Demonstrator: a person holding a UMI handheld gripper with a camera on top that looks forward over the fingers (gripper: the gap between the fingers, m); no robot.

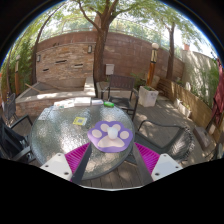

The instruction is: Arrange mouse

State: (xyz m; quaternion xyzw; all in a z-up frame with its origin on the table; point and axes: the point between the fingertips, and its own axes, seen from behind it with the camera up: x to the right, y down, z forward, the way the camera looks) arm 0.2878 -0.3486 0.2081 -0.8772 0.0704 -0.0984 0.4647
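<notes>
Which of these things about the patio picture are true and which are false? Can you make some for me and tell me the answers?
1. The paw-shaped mat lies on the round glass table. True.
2. The gripper is squeezing the mat. False: its fingers are open and empty, with the mat just ahead of them.
3. A brick wall stands behind the table. True.
4. The table is square and made of wood. False: it is round with a glass top.
5. A tree trunk rises in front of the wall. True.
</notes>
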